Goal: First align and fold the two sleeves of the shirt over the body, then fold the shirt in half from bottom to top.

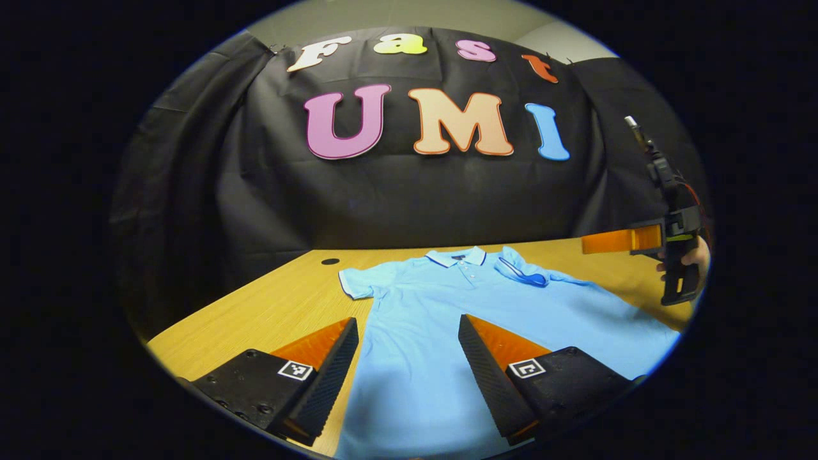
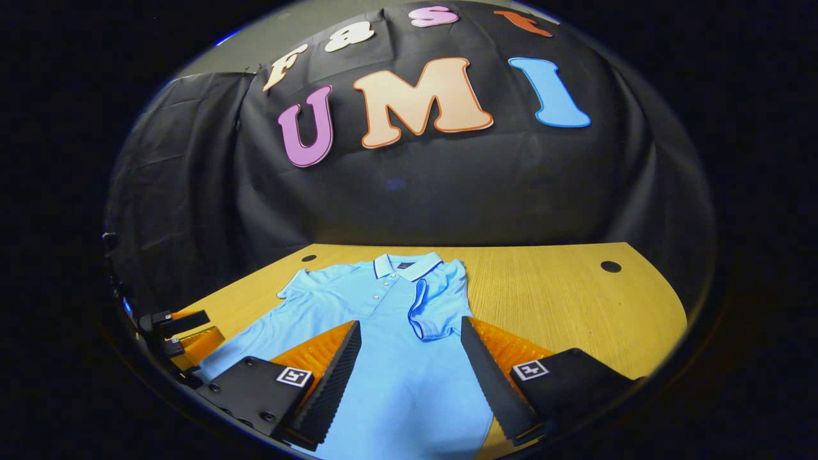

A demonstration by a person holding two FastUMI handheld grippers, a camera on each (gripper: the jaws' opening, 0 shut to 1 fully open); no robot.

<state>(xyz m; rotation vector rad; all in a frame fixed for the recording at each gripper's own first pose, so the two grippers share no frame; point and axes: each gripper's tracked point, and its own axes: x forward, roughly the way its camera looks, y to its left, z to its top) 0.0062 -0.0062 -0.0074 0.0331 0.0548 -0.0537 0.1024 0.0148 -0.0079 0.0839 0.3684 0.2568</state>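
Table [image 2: 575, 306]: wooden, with 2 dark round holes near its far edge.

Shirt [image 1: 447, 319]: light blue polo, laid flat on the table, collar [image 1: 457, 257] toward the booth wall. 1 sleeve [image 2: 434, 306] lies folded over the body; the other sleeve [image 1: 358, 281] lies spread out.

My left gripper [image 1: 408, 358]: spread wide above the shirt, gripping nothing.

My right gripper [image 2: 409, 364]: spread wide above the shirt, gripping nothing.

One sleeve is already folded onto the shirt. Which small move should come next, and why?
Probably lower the open left gripper toward the flat sleeve to grip its cuff. That sleeve lies spread on the table, while the other sleeve is folded over the shirt.
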